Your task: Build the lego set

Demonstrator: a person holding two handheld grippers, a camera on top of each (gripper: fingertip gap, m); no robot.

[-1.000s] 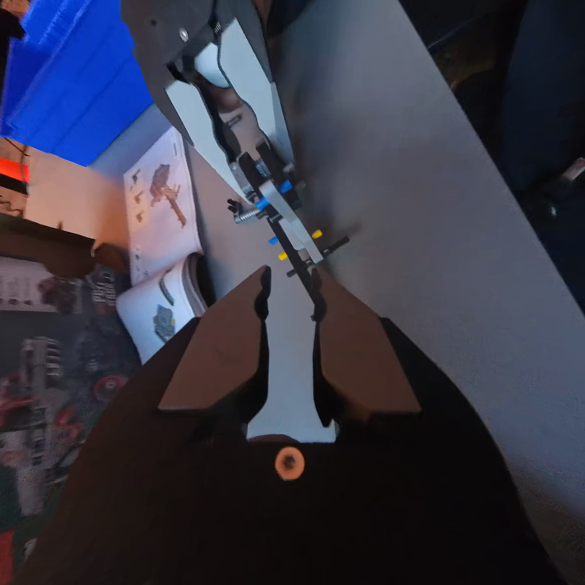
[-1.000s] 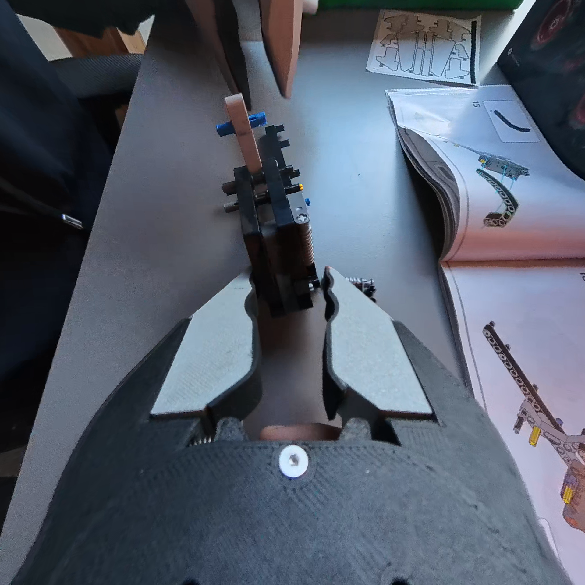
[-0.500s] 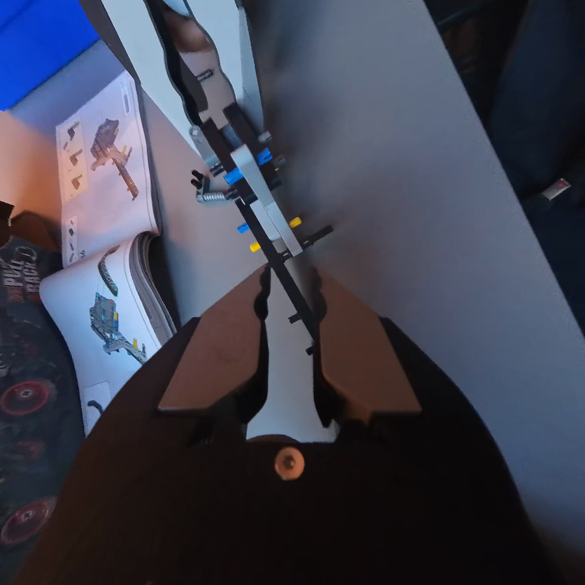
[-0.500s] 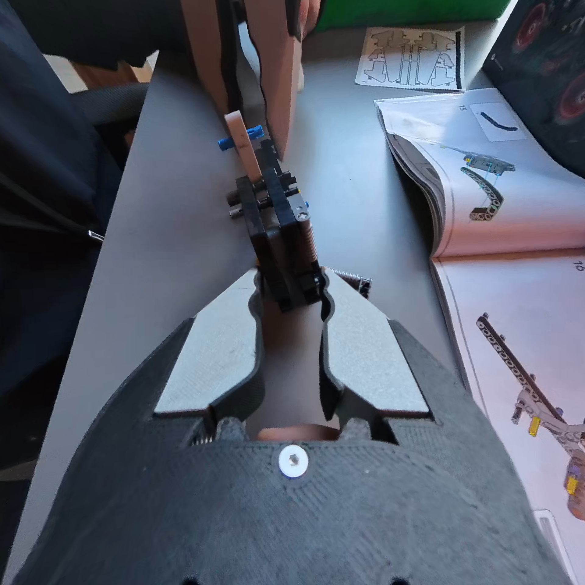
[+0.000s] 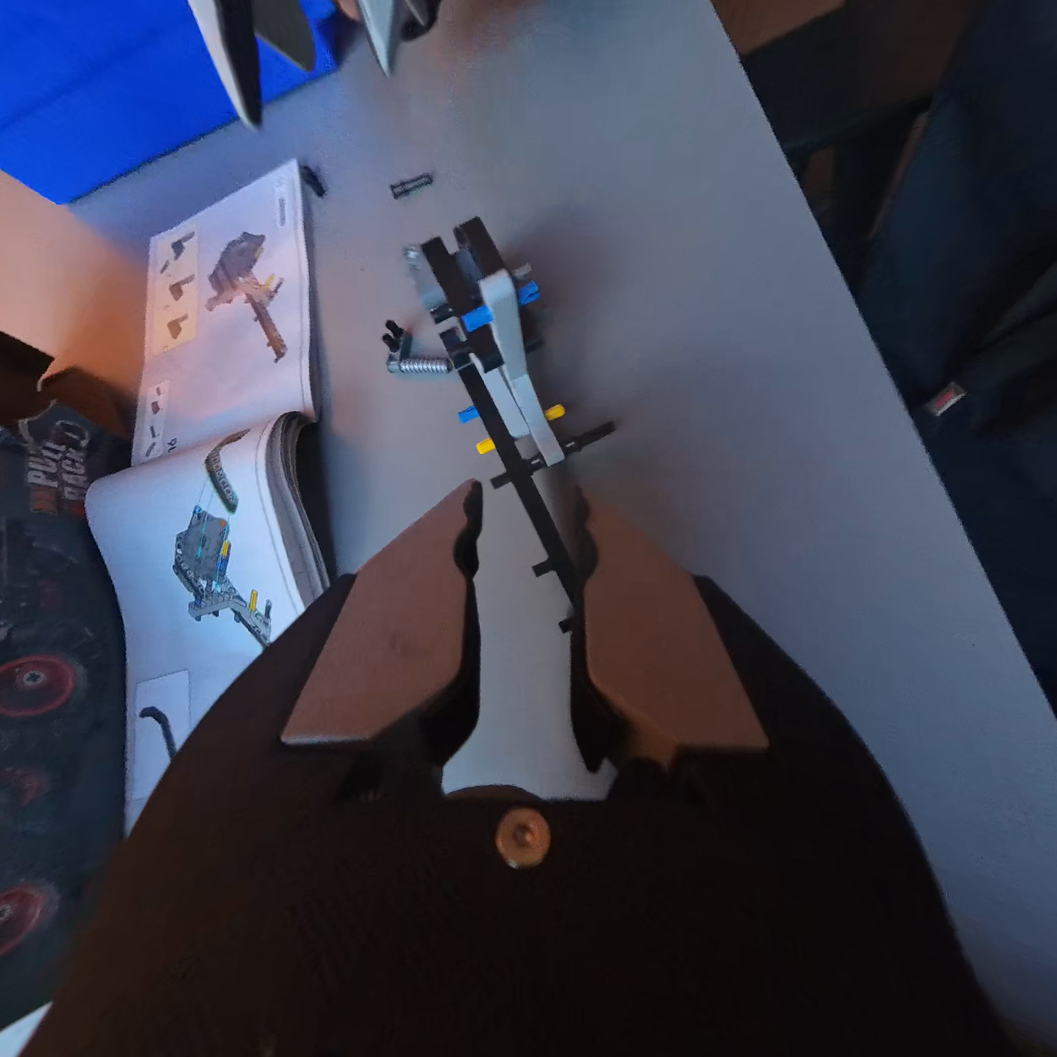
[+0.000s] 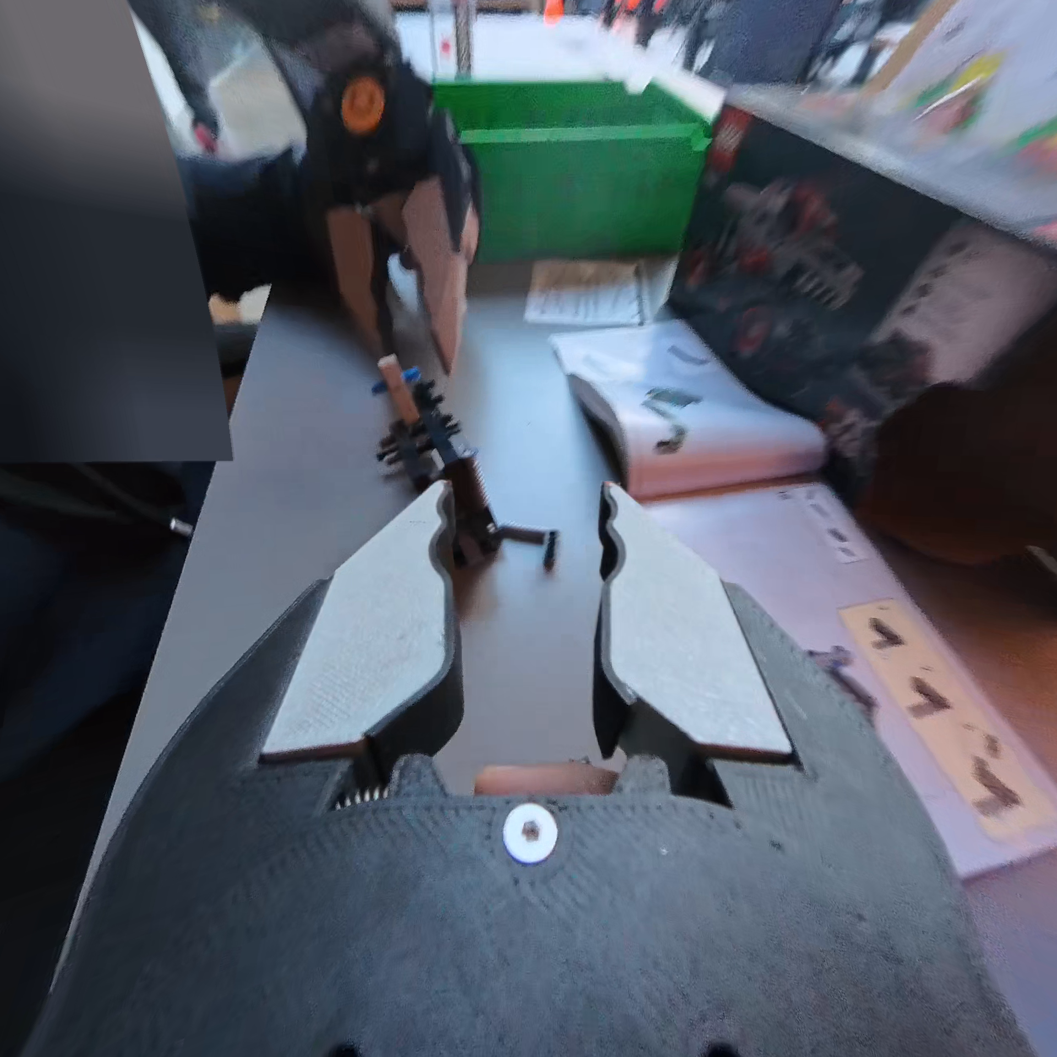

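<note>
The lego assembly (image 5: 497,343), black beams with a grey arm and blue and yellow pins, lies on the grey table (image 5: 715,515). Its long black beam runs back between the fingers of my left gripper (image 5: 526,515), close against the right finger (image 5: 623,600). The left jaws stand apart with a wide gap on the beam's left side. My right gripper (image 6: 523,497) is open and empty, drawn back from the assembly's near end (image 6: 434,434). It shows at the top of the left wrist view (image 5: 317,94). The left gripper (image 6: 414,354) shows at the assembly's far end.
An open instruction booklet (image 5: 229,343) lies left of the assembly, with the dark set box (image 5: 46,629) beyond it. A spring part (image 5: 420,364) and small black pieces (image 5: 410,186) lie loose. A blue bin (image 5: 86,86) and a green bin (image 6: 572,171) stand at the table's ends. The table edge (image 5: 892,457) runs along the right.
My right gripper has let go of the assembly, opened wide and pulled back and up. My left gripper has moved forward, so the long beam now reaches deeper between its fingers.
</note>
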